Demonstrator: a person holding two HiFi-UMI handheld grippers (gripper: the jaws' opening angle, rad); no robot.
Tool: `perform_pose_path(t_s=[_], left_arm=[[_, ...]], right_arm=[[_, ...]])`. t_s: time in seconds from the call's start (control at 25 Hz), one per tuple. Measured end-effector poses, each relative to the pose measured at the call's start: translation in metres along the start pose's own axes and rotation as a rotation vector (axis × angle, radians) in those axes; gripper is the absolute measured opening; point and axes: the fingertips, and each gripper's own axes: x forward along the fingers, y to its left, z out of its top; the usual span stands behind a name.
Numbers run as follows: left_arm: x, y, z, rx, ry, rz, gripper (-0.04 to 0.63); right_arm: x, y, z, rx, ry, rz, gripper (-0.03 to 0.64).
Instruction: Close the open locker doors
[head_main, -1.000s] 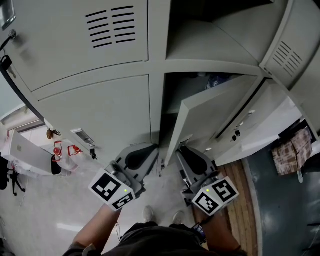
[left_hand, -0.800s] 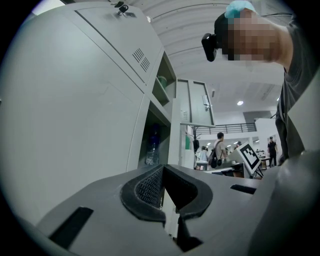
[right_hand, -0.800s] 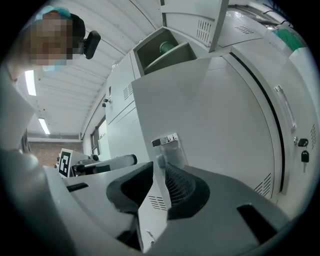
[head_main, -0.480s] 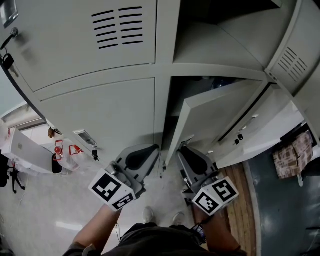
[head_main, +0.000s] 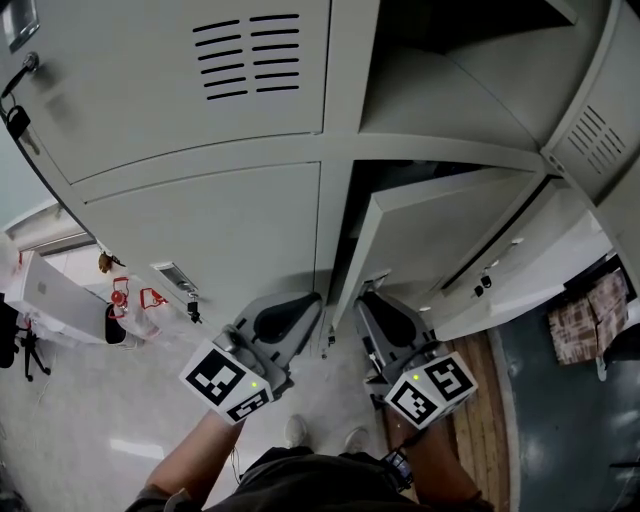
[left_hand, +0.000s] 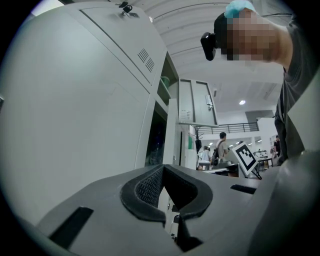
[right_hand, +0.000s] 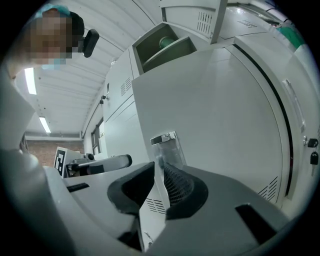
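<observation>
The lower right locker door (head_main: 440, 240) stands ajar, its free edge toward me. My right gripper (head_main: 365, 297) points level at that edge. In the right gripper view the door (right_hand: 215, 115) runs between the jaws of the right gripper (right_hand: 159, 165). The jaws have just been closing and both pads lie against the door below its clear latch tab (right_hand: 164, 140). My left gripper (head_main: 314, 300) is shut and empty, beside the closed lower left door (head_main: 210, 230); the left gripper (left_hand: 162, 170) has the grey locker face (left_hand: 75, 125) on its left. The upper right locker (head_main: 450, 80) gapes open, its door (head_main: 600, 130) swung far right.
Keys (head_main: 12, 120) hang from a lock at the far left. A white table (head_main: 50, 300) and red items (head_main: 120, 298) sit low on the left. A wooden floor strip (head_main: 490, 420) runs under the open door. People (left_hand: 222, 145) stand far off in the room.
The lockers have slid a little to the right in the head view. Both grippers stay where they were, and the lower right door stands much as before.
</observation>
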Motion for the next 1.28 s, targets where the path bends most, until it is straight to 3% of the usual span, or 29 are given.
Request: perform_pose_path(t_s=[1.28], left_arm=[[-0.004,0.031,0.000,0.007,0.006,0.090,0.009]], right_arm=[[0.042,-0.018,0.000,-0.007,0.025,0.037,0.046]])
